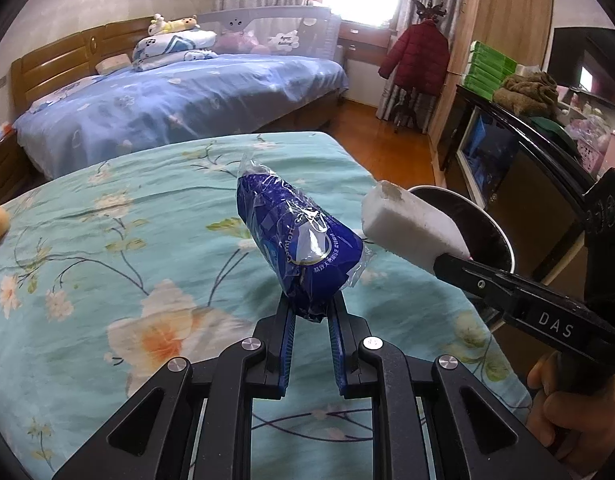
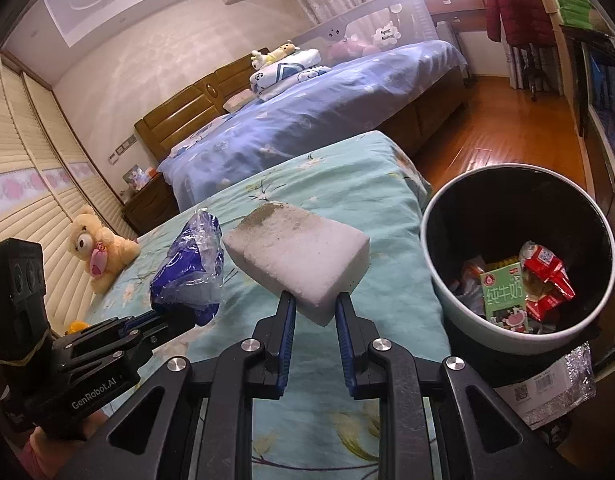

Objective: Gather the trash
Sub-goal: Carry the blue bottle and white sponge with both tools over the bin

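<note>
My left gripper (image 1: 310, 307) is shut on a blue plastic wrapper (image 1: 301, 240) and holds it above the floral teal bed cover (image 1: 107, 248). The wrapper also shows in the right wrist view (image 2: 189, 268), with the left gripper (image 2: 175, 318) below it. My right gripper (image 2: 314, 305) is shut on a dirty white foam block (image 2: 297, 256), held above the bed's right side. The block also shows in the left wrist view (image 1: 411, 222). A round trash bin (image 2: 435, 280) stands to the right of the bed, holding a green milk carton (image 2: 503, 294) and red wrappers (image 2: 547, 276).
A teddy bear (image 2: 97, 250) sits at the bed's left. A second bed with a blue cover (image 1: 179, 100) lies beyond. A dark cabinet (image 1: 507, 168) lines the right wall. A silver-edged package (image 2: 555, 392) lies under the bin. Wooden floor (image 2: 487, 136) runs between them.
</note>
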A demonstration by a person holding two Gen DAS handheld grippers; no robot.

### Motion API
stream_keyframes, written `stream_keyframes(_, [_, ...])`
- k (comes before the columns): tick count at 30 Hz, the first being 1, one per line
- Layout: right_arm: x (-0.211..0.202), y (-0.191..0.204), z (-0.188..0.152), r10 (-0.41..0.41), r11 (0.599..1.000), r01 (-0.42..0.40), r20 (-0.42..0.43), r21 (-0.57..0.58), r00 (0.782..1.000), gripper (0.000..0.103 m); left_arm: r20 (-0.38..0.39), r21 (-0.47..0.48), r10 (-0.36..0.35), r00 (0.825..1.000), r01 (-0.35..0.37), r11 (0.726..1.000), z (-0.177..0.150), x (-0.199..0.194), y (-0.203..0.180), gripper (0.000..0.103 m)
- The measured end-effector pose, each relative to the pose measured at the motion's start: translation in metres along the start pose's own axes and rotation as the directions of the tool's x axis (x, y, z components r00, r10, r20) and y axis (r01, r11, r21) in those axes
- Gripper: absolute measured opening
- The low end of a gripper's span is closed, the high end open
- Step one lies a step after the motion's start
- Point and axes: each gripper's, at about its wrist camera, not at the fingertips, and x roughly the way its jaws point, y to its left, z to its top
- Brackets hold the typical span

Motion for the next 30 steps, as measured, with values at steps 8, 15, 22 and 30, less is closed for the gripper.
stream_keyframes(8, [-0.011, -0.012, 0.001, -0.025, 1.0, 0.024, 0.018, 0.019, 1.0, 0.02, -0.008, 0.017, -0.031, 0.999, 0.031, 0.999, 0.003, 0.008, -0.014, 0.015])
stream_keyframes(15, [-0.02, -0.027, 0.002, -0.051, 0.998, 0.05, 0.03, 0.044, 0.998, 0.02, -0.015, 0.036, -0.052, 0.999, 0.052, 0.998, 0.005, 0.014, -0.025, 0.015])
stream_keyframes(22, [-0.026, -0.036, 0.001, -0.065, 0.996, 0.063, 0.033, 0.057, 0.997, 0.02, -0.018, 0.057, -0.068, 0.998, 0.069, 0.996, 0.008, 0.018, -0.036, 0.015])
stream_keyframes(30, [-0.032, -0.046, 0.002, -0.082, 0.994, 0.079, 0.039, 0.075, 0.996, 0.02, -0.022, 0.078, -0.079, 0.997, 0.081, 0.994, 0.009, 0.021, -0.047, 0.015])
